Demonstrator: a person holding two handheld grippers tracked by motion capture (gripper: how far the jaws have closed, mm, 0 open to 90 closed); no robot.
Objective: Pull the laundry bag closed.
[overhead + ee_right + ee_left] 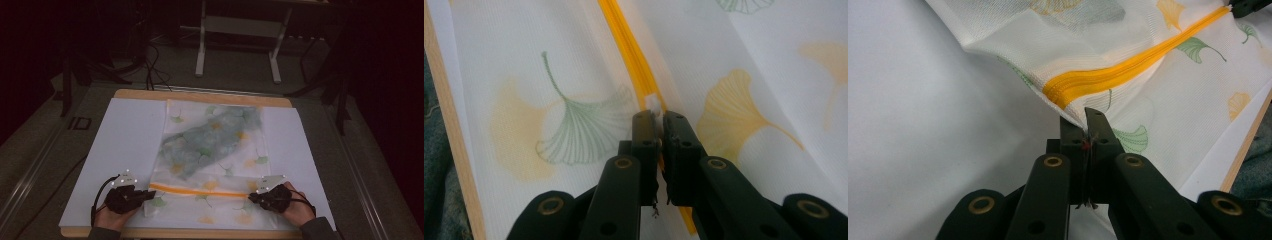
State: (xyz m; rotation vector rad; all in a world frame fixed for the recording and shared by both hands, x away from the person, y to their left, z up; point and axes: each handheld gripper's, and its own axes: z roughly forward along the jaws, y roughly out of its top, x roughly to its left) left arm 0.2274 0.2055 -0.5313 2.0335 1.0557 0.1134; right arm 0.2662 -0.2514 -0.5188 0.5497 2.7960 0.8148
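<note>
Mesh laundry bag (215, 150), white with printed ginkgo leaves and a greenish garment showing through it, is laid flat on a white sheet (125, 145) in the middle of the high view. Its long axis runs from the lower edge of the frame toward the upper edge, and the orange zipper (200, 190) crosses it from left to right near the lower end.

The left gripper (148, 194) is seen at the lower left, its jaws closed on the fabric corner just beside the zipper's end (1063, 95). The right gripper (251, 196) is at the lower right, jaws pressed almost together over the zipper line; in the right gripper view a small white piece, probably the zipper pull (653, 104), is pinched at their tips, though this cannot be told for certain.

The step in hand is judged to be the working of the zipper, one end being anchored while the pull is gripped. The next move would call for a steady draw along the zipper line, with the bag held taut so the mesh is not bunched.
</note>
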